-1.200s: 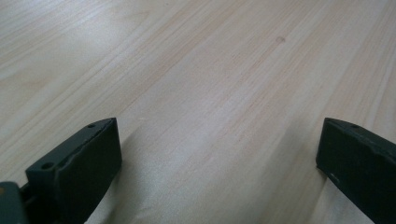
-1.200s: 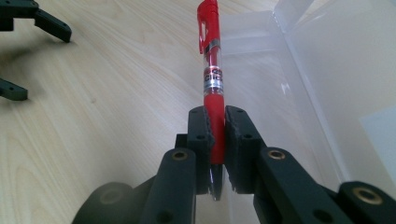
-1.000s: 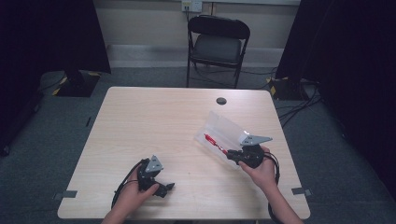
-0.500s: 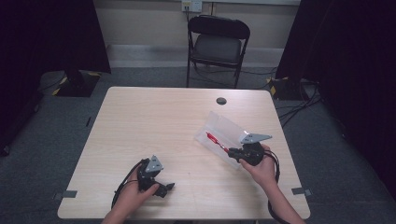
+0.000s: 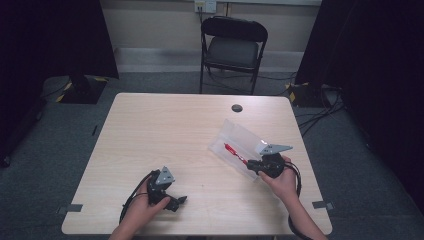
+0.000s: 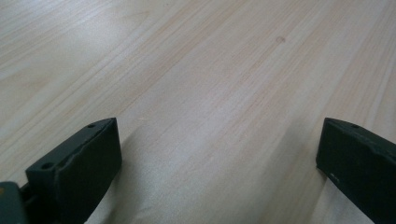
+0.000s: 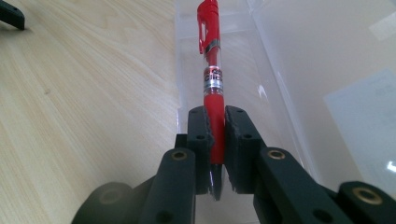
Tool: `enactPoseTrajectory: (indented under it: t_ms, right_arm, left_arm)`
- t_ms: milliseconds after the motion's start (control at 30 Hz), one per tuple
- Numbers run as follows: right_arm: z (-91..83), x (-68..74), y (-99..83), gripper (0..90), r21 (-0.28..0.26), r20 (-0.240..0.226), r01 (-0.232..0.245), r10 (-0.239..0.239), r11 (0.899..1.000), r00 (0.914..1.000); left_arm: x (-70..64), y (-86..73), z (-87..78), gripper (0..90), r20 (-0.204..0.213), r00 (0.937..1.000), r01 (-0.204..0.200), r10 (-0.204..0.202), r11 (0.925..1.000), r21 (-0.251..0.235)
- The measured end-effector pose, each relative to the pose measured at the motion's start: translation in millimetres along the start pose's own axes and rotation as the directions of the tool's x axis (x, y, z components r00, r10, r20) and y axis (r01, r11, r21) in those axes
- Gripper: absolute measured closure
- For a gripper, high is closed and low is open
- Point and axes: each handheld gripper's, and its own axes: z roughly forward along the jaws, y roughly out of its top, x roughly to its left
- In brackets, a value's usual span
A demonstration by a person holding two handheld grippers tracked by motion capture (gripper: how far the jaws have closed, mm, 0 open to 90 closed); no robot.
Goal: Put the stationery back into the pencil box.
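high view: left gripper (image 5: 172, 200) low on table (image 5: 150, 130), right gripper (image 5: 252, 165) at clear box (image 5: 240, 137) | left gripper view: jaws spread wide over bare wood | right gripper view: jaws clamp red pen (image 7: 212, 93) lying over the open box (image 7: 280, 93)

Two black claws are showing matching builds: the left claw (image 5: 176, 201) and right claw (image 5: 252, 165) are each carrying a grey three-cornered plate and trailing a black cable, with brass-coloured screws glinting along the right claw's (image 7: 217, 140) blocky linkage arms.
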Motion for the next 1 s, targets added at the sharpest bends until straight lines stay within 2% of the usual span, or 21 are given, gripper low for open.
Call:
enactPoseTrajectory:
  t_ms: [467,1000]
  right_arm:
    - [2.0,-2.1,-2.7,81.0,0.009,0.012,0.008,-0.008,1.0,0.9999]
    - [9.3,-4.9,-8.6,81.0,0.026,0.013,-0.009,0.009,1.0,0.9999]
  left_arm:
    - [0.0,0.0,0.0,0.0,0.0,1.0,0.0,0.0,1.0,0.0]
    - [0.0,0.0,0.1,0.0,0.0,1.0,0.0,0.0,1.0,-0.001]
